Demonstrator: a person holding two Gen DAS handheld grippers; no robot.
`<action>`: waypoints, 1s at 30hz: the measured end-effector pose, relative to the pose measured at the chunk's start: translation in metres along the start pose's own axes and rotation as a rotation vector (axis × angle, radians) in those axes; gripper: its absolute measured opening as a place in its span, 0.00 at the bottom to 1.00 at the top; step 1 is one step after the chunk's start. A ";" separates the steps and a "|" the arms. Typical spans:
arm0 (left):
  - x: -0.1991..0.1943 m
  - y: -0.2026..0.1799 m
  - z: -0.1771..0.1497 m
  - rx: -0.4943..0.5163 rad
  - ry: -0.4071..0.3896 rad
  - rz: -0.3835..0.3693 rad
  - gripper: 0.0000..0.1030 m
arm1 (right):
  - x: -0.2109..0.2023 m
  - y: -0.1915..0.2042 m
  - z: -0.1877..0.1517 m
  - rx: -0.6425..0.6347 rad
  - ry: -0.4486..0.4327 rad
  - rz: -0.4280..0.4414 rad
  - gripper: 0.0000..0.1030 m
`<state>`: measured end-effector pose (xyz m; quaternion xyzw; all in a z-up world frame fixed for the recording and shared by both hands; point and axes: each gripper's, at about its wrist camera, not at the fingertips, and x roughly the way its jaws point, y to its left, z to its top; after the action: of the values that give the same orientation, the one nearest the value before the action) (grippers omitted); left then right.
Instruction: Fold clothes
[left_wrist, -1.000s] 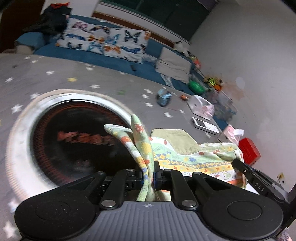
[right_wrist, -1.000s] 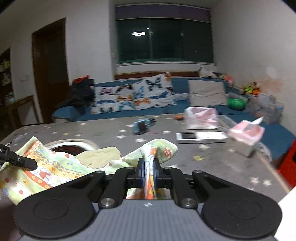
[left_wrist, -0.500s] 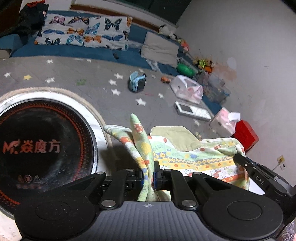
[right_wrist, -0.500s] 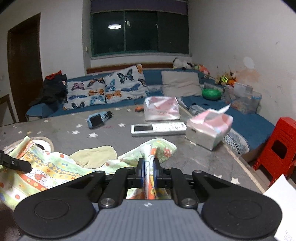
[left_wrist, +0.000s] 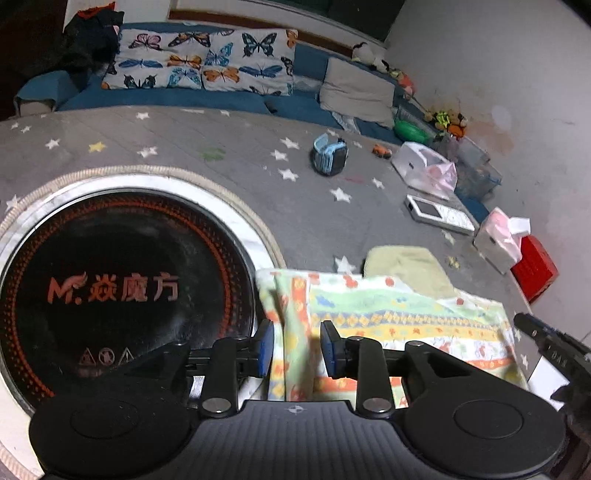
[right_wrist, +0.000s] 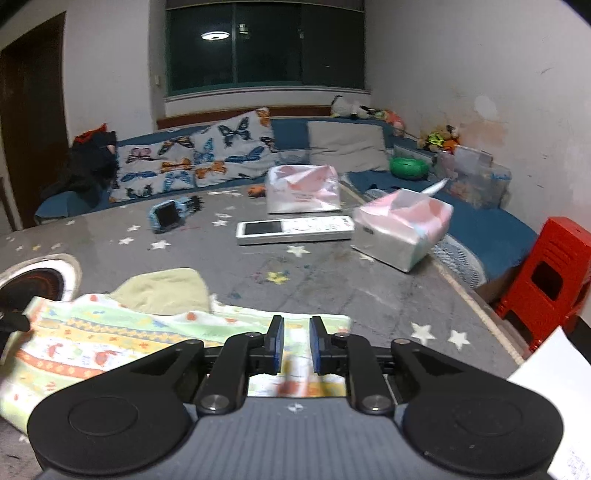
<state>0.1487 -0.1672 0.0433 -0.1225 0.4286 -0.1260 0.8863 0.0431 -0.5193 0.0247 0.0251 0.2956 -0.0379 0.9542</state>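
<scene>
A small garment (left_wrist: 388, 314) with bright cartoon stripes and a pale green part lies spread flat on the grey star-patterned table (left_wrist: 221, 177). My left gripper (left_wrist: 297, 347) hangs over its left edge. Its jaws are opening, and a strip of cloth lies between the blue pads without being pressed. My right gripper (right_wrist: 297, 345) is over the garment's (right_wrist: 110, 332) right edge. Its jaws are opening too, with blurred cloth below the gap. The right gripper's tip (left_wrist: 546, 339) shows at the edge of the left wrist view.
A round black induction hob (left_wrist: 110, 288) is set into the table just left of the garment. Beyond lie a white remote (right_wrist: 295, 229), two tissue packs (right_wrist: 402, 225), and a blue watch (right_wrist: 170, 214). A red stool (right_wrist: 546, 280) stands off the right edge, with a blue sofa (right_wrist: 480, 225) behind.
Both grippers held a raised fold of the garment shut between their pads; now both pairs of jaws have parted and the cloth has dropped flat onto the table.
</scene>
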 end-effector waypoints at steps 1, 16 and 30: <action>-0.001 -0.001 0.002 0.001 -0.005 -0.004 0.27 | 0.001 0.003 0.000 -0.001 0.004 0.022 0.17; 0.045 -0.055 0.010 0.096 0.036 -0.137 0.26 | 0.033 0.045 -0.006 -0.036 0.071 0.146 0.32; 0.012 -0.047 -0.021 0.147 0.013 -0.152 0.26 | -0.016 0.062 -0.027 -0.074 0.059 0.236 0.40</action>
<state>0.1336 -0.2179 0.0372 -0.0884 0.4133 -0.2250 0.8779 0.0200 -0.4549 0.0133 0.0255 0.3199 0.0863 0.9432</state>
